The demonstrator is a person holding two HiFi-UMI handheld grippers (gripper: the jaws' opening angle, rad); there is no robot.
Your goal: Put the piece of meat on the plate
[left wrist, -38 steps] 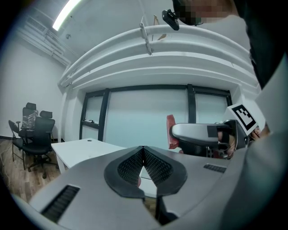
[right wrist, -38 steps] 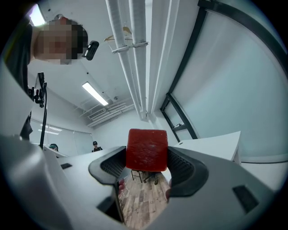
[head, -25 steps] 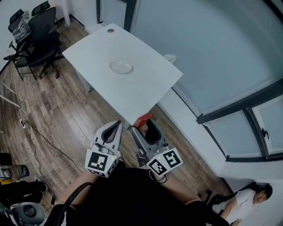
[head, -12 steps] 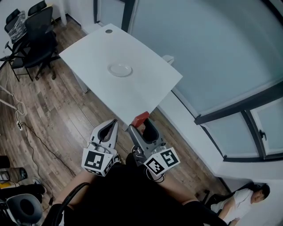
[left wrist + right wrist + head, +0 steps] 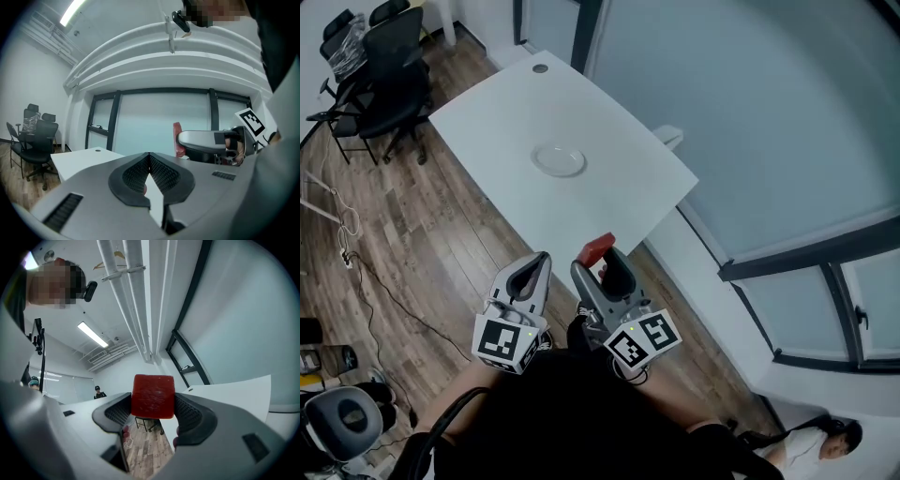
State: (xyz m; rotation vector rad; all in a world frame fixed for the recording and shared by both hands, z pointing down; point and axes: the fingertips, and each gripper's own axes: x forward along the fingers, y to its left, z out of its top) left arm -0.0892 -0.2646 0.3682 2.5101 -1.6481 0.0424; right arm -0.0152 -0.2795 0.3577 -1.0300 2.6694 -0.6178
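We see the piece of meat (image 5: pixel 153 396), a red block, pinched between the jaws of the right gripper (image 5: pixel 600 261) and held in the air just short of the near corner of the white table (image 5: pixel 609 202). Its pitted face shows only in the right gripper view. The head view gives just a red edge at the jaw tips, and the left gripper view catches it side-on beyond the right gripper's body. The left gripper (image 5: pixel 149 158) has its jaws pressed tip to tip, which is plain in its own view but harder to read from the head. The plate (image 5: pixel 559 160) sits mid-table, well apart from the meat, and we find it only in the head view. Black office chairs (image 5: pixel 389 66) stand near the table's far-left end on the wood floor (image 5: pixel 422 253). Only the right gripper view shows a standing person (image 5: pixel 97 391) far back. Only the head view shows a person in white (image 5: pixel 821 439) at the lower right corner.
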